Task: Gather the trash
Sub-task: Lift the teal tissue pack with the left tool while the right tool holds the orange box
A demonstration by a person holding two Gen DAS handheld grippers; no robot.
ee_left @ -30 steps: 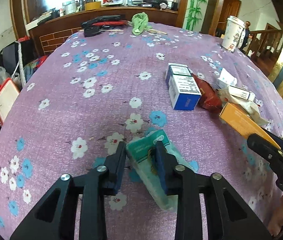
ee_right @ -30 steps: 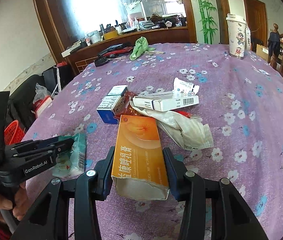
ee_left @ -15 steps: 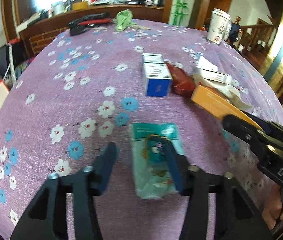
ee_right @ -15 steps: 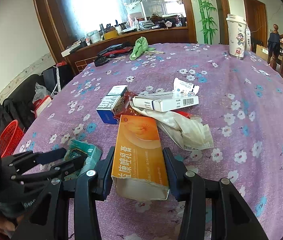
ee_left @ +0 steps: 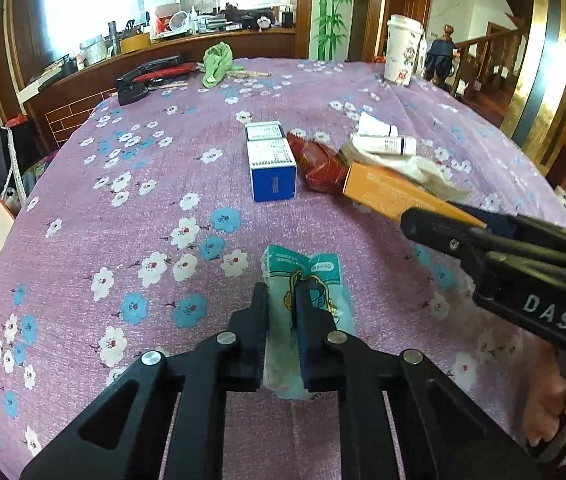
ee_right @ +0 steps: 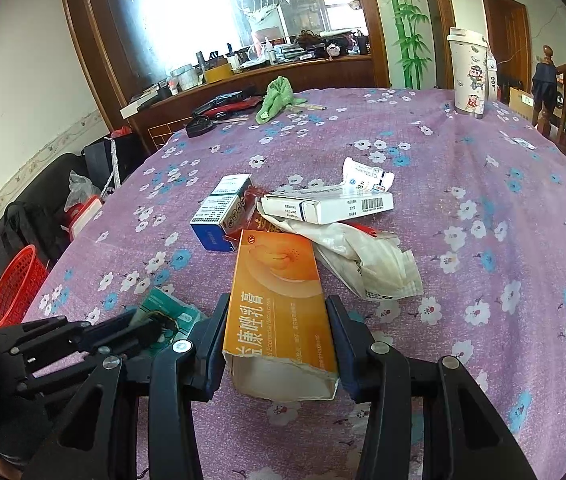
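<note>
Left wrist view first: the left gripper (ee_left: pixel 281 300) is pinching the green tissue pack (ee_left: pixel 315 276), jaws nearly together with a fold of the soft wrapper squeezed between them, and the pack bulges out past the right finger. It lies on the purple flowered tablecloth (ee_left: pixel 163 184), on the near side of the blue and white box (ee_left: pixel 273 170). And over on the other side, the right gripper (ee_right: pixel 277 310) has its jaws clamped on the flanks of the orange carton (ee_right: pixel 279 300), torn open end facing the camera. That carton's far end sits just beside the blue and white box. Beyond the box, a red wrapper (ee_left: pixel 321 164) touches its side, and a long white box (ee_right: pixel 327 204) lies across crumpled white paper (ee_right: pixel 367 256), with a crumpled white tube (ee_right: pixel 367 178) behind it. Well past the blue and white box, at the table's far edge: a tall cartoon cup (ee_right: pixel 467 76), a green cloth (ee_right: pixel 277 98). Down off the table's left edge from the box, a red basket (ee_right: pixel 17 286) on the floor. A hand (ee_left: pixel 547 408) grips the right gripper's handle, seen from the left wrist.
</note>
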